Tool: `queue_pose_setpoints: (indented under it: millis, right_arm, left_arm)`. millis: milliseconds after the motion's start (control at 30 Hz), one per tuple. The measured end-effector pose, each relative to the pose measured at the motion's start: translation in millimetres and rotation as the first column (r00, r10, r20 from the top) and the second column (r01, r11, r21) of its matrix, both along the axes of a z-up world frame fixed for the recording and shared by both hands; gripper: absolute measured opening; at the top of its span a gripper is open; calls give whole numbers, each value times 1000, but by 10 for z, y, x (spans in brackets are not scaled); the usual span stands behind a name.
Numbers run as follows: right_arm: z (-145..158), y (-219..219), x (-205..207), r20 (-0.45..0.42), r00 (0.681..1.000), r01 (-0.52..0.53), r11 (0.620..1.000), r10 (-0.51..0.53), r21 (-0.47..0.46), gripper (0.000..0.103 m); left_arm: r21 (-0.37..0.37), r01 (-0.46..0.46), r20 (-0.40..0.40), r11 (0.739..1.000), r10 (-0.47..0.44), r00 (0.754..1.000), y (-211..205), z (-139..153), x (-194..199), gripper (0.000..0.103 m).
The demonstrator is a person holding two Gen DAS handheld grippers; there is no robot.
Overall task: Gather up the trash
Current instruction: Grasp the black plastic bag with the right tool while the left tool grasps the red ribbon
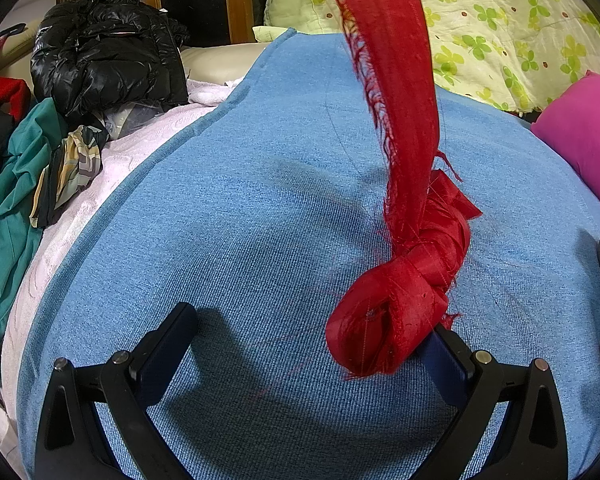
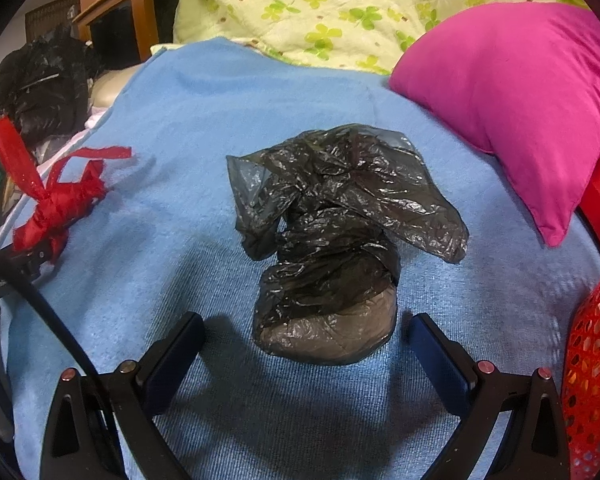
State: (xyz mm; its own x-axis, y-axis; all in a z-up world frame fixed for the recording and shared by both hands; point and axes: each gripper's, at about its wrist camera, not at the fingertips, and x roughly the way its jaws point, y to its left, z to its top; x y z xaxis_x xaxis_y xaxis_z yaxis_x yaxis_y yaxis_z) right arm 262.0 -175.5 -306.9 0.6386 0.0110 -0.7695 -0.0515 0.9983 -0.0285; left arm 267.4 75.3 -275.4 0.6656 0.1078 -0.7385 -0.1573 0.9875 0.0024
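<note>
Right wrist view puts the black plastic bag (image 2: 332,248) dead ahead on the blue cloth (image 2: 180,160), just beyond the right gripper (image 2: 300,344), whose jaws stand wide apart with nothing between them. The bag looks thin, crinkly and slick, its top loose and flapping, its bottom rounded as if a small soft load sits inside; probably light. A pinch on the bunched waist above that bulge seems the safest hold, since the loose flaps would likely slide or tear.

Off to the left lies the red cloth strip (image 2: 56,200), frayed and knotted, soft and limp; its knot gives the firmest purchase.

Left wrist view shows what the other cannot: the strip's knot (image 1: 396,312) rests against the right-hand finger of the left gripper (image 1: 312,340), jaws spread, not clamped, while its tail runs up out of frame. Only the right view shows the pink pillow (image 2: 520,112) whole and a red mesh item (image 2: 592,360) at the edge.
</note>
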Motion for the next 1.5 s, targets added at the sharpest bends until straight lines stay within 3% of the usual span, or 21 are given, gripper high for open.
queue_pose_setpoints:
  millis: [200, 333, 467, 633, 700, 733, 833, 900, 933, 1033, 1233, 1333, 1367, 1500]
  right_arm:
    - [106, -104, 75, -65, 996, -52, 995, 58, 85, 103]
    - [304, -336, 58, -39, 998, -36, 957, 49, 289, 103]
    - [531, -362, 90, 18, 999, -33, 949, 29, 312, 103]
    - [478, -430, 279, -57, 998, 60, 923, -42, 381, 102]
    - [432, -414, 330, -69, 995, 96, 915, -75, 392, 95]
    - [399, -405, 364, -88, 993, 107, 916, -78, 388, 83]
    - [233, -332, 428, -152, 986, 124, 924, -73, 361, 69]
    - [240, -308, 402, -126, 988, 124, 935, -87, 333, 58]
    - [250, -306, 393, -121, 989, 120, 937, -84, 327, 47]
    - [236, -343, 398, -119, 990, 116, 928, -78, 353, 43]
    - [232, -294, 368, -110, 993, 80, 933, -44, 352, 43]
    - [234, -315, 362, -133, 991, 59, 920, -7, 388, 49]
    - [250, -329, 354, -132, 991, 54, 916, -1, 398, 57]
    - [388, -405, 281, -63, 998, 26, 901, 1, 433, 66]
  left_arm:
    - [0, 0, 1, 1000, 0, 1000, 0, -2, 0, 103]
    - [0, 0, 1, 1000, 0, 1000, 0, -3, -1, 103]
    - [-1, 1, 4, 1000, -1, 1000, 17, -9, 19, 103]
    - [1, -2, 4, 1000, 2, 1000, 9, -9, 22, 103]
    - [-2, -12, -3, 1000, 12, 1000, 0, -2, 18, 103]
    - [-13, -10, -10, 1000, 10, 1000, 11, 2, 17, 103]
    - [-65, -23, -53, 998, 19, 998, 69, 39, 48, 103]
    - [-65, 6, -108, 998, -13, 994, 82, 58, 107, 103]
    - [-69, 18, -140, 997, -28, 990, 90, 81, 143, 103]
    - [-123, 22, -121, 992, -37, 992, 173, 201, 109, 103]
    - [-73, 42, 20, 996, -40, 999, 192, 471, -14, 103]
    - [-62, 86, 16, 994, -85, 996, 120, 445, 115, 103]
    - [-72, 98, 7, 993, -98, 995, 111, 408, 183, 103]
    - [-87, 135, -17, 987, -137, 990, 49, 304, 329, 103]
